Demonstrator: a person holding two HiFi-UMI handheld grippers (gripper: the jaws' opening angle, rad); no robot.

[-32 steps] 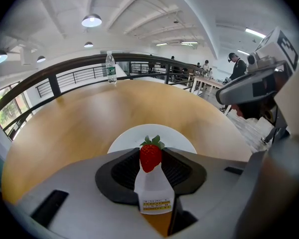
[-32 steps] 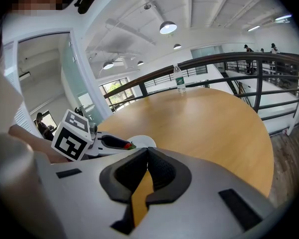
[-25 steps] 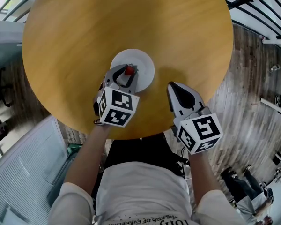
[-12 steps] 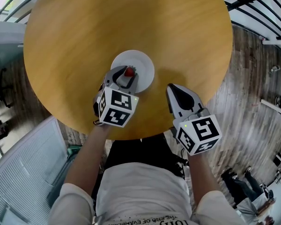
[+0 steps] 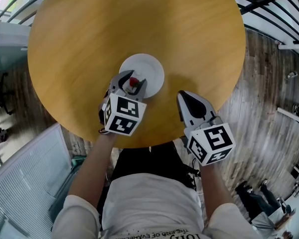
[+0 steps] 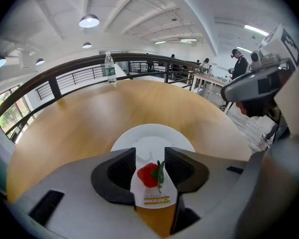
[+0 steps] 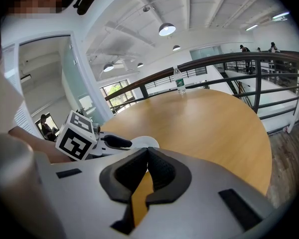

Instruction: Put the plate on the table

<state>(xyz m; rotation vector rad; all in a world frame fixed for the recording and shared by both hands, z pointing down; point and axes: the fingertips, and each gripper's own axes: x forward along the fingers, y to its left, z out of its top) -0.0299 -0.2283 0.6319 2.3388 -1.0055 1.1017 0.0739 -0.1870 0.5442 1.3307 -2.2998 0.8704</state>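
Strawberry (image 6: pixel 148 175) toppled as left claw (image 6: pixel 149 152) opened, round white plate (image 6: pixel 152 136) on table (image 6: pixel 84 121)

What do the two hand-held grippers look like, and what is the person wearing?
The left hand-held gripper and the right hand-held gripper both have smooth light grey shells, with black ribbed pads lining the jaws. Each carries a white cube printed with black square markers. No cables show. The person wears a white short-sleeved T-shirt with dark lettering.
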